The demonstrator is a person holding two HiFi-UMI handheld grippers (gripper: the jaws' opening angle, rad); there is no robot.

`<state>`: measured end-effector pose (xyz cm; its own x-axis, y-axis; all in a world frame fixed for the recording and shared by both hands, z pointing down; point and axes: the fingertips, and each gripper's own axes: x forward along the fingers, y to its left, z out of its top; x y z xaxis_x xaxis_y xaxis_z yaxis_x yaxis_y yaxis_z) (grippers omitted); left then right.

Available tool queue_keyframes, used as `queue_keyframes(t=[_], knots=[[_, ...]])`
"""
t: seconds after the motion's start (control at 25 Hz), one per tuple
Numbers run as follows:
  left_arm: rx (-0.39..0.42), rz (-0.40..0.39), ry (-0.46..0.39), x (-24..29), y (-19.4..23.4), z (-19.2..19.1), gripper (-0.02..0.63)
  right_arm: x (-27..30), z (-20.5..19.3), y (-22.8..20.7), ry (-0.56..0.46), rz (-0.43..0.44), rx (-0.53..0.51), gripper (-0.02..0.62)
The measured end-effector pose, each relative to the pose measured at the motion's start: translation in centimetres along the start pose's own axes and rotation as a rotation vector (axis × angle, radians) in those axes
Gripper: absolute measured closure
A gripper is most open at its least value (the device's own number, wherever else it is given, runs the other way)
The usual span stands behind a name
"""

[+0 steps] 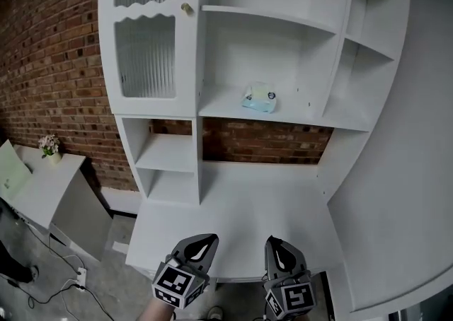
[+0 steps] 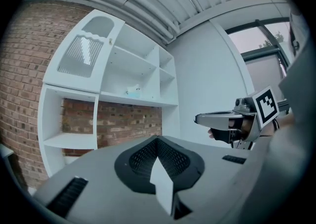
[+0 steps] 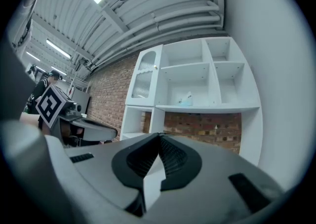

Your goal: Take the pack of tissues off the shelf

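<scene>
A pale blue pack of tissues [image 1: 259,97] lies on the middle shelf of a white shelf unit [image 1: 290,116], seen small in the left gripper view as the pack [image 2: 132,91] and in the right gripper view as the pack [image 3: 186,100]. My left gripper [image 1: 202,244] and right gripper [image 1: 278,250] hover low over the white desk's front edge, far below the pack. Both have their jaws shut with nothing between them. The left gripper [image 2: 159,141] and the right gripper [image 3: 159,136] both point up toward the shelves.
A white desk top [image 1: 262,199] runs under the shelves. A cabinet door with ribbed glass [image 1: 145,54] and a small knob closes the upper left. Brick wall [image 1: 49,65] stands behind. A low white table with a small flower pot [image 1: 49,146] sits at the left; cables lie on the floor.
</scene>
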<state>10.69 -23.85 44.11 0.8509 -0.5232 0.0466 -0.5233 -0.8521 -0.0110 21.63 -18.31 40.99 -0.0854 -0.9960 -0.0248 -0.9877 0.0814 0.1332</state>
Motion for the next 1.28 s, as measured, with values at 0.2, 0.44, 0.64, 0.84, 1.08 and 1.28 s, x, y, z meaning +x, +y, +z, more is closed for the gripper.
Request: queue_keyframes(t=[0.2, 0.44, 0.64, 0.84, 1.08, 1.28], knots=[[0.005, 0.023, -0.01, 2.9, 4.3, 0.9, 0.594, 5.5, 0.2, -1.4, -0.006, 0.008, -0.009, 0.589], [0.025, 0.068, -0.039, 5.9, 7.2, 2.6, 0.594, 10.0, 0.9, -3.8, -0.026, 0.04, -0.011, 0.589], [0.032, 0.127, -0.065, 7.9, 8.5, 4.0, 0.594, 13.1, 1.6, -5.6, -0.043, 0.094, -0.023, 0.589], [0.045, 0.177, -0.086, 9.8, 9.2, 5.8, 0.594, 16.4, 3.4, -8.2, -0.066, 0.135, -0.044, 0.589], [0.079, 0.227, -0.103, 11.8, 10.3, 7.2, 0.594, 20.2, 6.0, -11.1, -0.092, 0.159, -0.072, 0.589], [0.079, 0.249, -0.129, 12.8, 11.0, 8.3, 0.594, 23.3, 8.6, -12.9, -0.098, 0.152, -0.079, 0.498]])
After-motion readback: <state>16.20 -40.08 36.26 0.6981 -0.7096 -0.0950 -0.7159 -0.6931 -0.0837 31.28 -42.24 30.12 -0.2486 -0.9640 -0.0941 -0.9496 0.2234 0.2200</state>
